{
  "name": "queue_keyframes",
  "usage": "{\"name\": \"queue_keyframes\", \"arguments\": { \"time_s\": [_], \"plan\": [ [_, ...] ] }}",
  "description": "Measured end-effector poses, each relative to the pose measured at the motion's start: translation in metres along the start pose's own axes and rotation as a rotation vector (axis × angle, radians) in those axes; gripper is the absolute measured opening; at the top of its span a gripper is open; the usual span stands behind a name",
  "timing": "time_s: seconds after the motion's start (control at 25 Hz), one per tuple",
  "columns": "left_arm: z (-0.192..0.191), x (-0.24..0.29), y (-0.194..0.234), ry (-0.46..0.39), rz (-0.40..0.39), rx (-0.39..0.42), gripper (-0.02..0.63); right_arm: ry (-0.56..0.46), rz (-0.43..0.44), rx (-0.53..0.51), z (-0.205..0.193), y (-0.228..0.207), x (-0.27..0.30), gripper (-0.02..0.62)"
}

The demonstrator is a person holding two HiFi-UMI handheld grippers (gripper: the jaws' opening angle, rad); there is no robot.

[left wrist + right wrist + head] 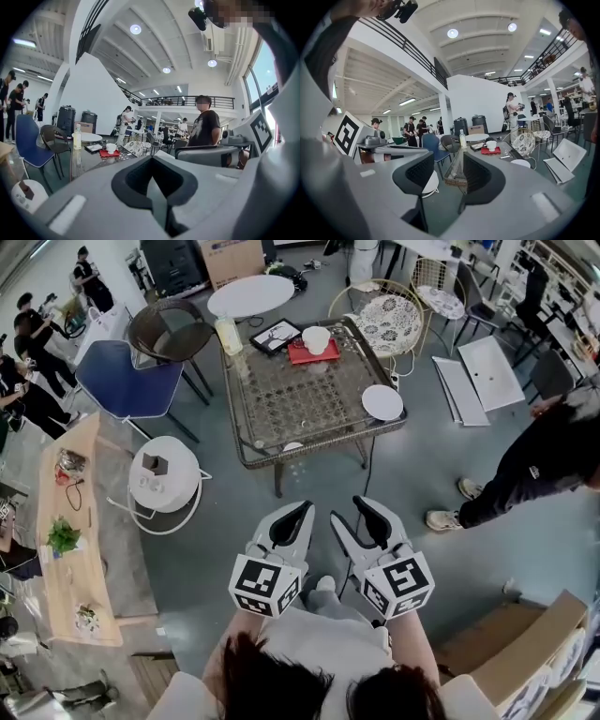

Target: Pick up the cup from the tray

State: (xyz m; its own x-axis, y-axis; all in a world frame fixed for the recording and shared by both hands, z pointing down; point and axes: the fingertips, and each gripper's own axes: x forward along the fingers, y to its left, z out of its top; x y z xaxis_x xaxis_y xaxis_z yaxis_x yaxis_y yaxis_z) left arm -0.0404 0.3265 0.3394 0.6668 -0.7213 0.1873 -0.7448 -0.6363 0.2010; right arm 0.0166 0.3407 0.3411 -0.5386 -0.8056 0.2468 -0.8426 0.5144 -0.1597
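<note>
Right, my left gripper (300, 510) has its jaws pressed together, with nothing between them. My right gripper (349, 512) has its jaws apart with a clear gap, and it grips nothing either. They hang side by side, each with one marker cube, well short of the near edge of the glass-topped wicker table (300, 399).

On the table I count one white cup (316, 339), upright with its mouth up and its long axis vertical. It sits on one red tray (302, 356) at the table's far edge, well away from both grippers. Just left of the tray is one dark picture frame (277, 336). One bottle (229, 336) stands at the far left corner, its label too small to read. One white plate (382, 402) rests on the table's right edge.
</note>
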Motion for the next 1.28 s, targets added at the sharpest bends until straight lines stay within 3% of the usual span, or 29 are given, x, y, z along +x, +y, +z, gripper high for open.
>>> {"name": "queue_keyframes", "arguments": {
  "time_s": [0.08,0.48,0.76,1.28],
  "plan": [
    [0.0,0.006,-0.002,0.004,0.013,0.012,0.024,-0.018,0.008,0.008,0.003,-0.008,-0.002,0.239],
    [-0.003,0.043,0.008,0.035,-0.007,0.013,0.089,-0.014,0.025,-0.001,0.006,-0.043,0.022,0.27],
    [0.009,0.1,0.057,0.039,-0.042,-0.022,0.094,0.021,-0.006,-0.016,0.017,-0.089,0.08,0.271],
    [0.062,0.196,0.164,0.046,-0.095,0.033,0.126,0.011,-0.047,-0.009,0.064,-0.146,0.203,0.324]
  ]
}}
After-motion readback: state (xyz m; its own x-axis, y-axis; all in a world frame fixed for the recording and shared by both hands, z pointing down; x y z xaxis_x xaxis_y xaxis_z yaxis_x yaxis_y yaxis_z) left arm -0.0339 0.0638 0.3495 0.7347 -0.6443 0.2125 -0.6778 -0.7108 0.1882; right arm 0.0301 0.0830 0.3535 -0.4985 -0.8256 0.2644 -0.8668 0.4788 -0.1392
